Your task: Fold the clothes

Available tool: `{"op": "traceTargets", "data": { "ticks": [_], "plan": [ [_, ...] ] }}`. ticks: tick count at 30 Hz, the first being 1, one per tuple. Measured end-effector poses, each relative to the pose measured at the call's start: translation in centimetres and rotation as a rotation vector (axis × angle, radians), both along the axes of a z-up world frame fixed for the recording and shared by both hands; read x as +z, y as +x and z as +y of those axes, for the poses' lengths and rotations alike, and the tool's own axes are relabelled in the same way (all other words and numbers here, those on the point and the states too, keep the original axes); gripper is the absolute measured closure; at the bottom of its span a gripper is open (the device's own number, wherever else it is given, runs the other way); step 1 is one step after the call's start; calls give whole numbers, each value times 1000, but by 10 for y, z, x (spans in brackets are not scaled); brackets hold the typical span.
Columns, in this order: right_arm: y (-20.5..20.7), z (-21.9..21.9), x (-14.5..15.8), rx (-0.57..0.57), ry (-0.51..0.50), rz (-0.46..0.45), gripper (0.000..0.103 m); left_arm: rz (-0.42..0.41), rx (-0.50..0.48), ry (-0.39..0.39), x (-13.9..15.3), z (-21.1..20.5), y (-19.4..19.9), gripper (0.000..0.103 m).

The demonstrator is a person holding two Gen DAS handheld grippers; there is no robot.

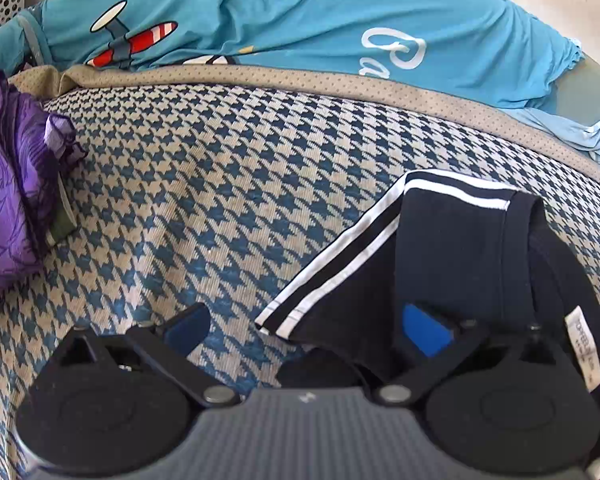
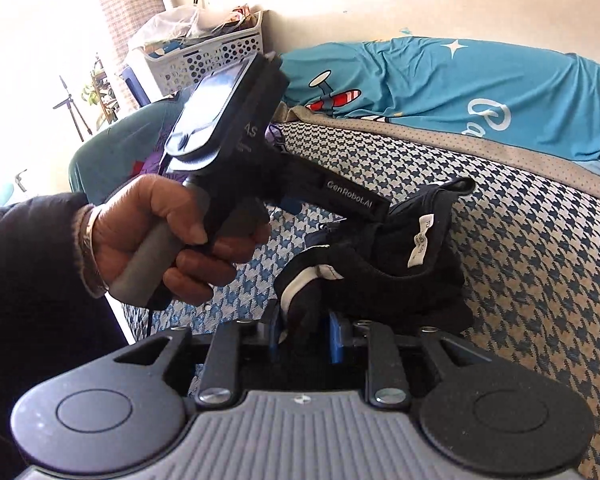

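On the blue-and-beige houndstooth bed cover (image 1: 220,184), the small black garment with white stripes (image 1: 440,248) lies bunched, folding barely begun. The right hand-held gripper (image 2: 304,338) clamps its edge; the left hand-held gripper (image 1: 312,324) stands apart.

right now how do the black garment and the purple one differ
The black garment has white stripes; the purple garment carries a dark line print. The black one lies mid-bed, clamped in the right hand-held gripper; the purple one sits untouched at the edge. Both rest on the houndstooth cover.
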State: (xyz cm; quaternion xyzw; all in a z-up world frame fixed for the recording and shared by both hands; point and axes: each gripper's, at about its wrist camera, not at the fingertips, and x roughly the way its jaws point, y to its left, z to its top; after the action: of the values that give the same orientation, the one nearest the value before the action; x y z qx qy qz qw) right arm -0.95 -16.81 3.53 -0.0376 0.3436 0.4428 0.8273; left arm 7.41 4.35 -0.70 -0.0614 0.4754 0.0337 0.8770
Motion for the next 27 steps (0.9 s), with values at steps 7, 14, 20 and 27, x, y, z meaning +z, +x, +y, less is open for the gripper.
{"op": "traceTargets", "data": {
  "ticks": [7, 14, 20, 27],
  "plan": [
    [5, -20, 12, -40, 40, 0, 70, -2, -9, 30, -1, -4, 0, 0],
    [-2, -27, 29, -19, 62, -38, 59, 17, 7, 36, -4, -3, 2, 0],
    [10, -41, 32, -128, 93, 28, 34, 23, 22, 27, -6, -1, 2, 0],
    [28, -41, 13, -190, 206, 221, 26, 17, 21, 39, -6, -3, 0, 0]
  ]
}}
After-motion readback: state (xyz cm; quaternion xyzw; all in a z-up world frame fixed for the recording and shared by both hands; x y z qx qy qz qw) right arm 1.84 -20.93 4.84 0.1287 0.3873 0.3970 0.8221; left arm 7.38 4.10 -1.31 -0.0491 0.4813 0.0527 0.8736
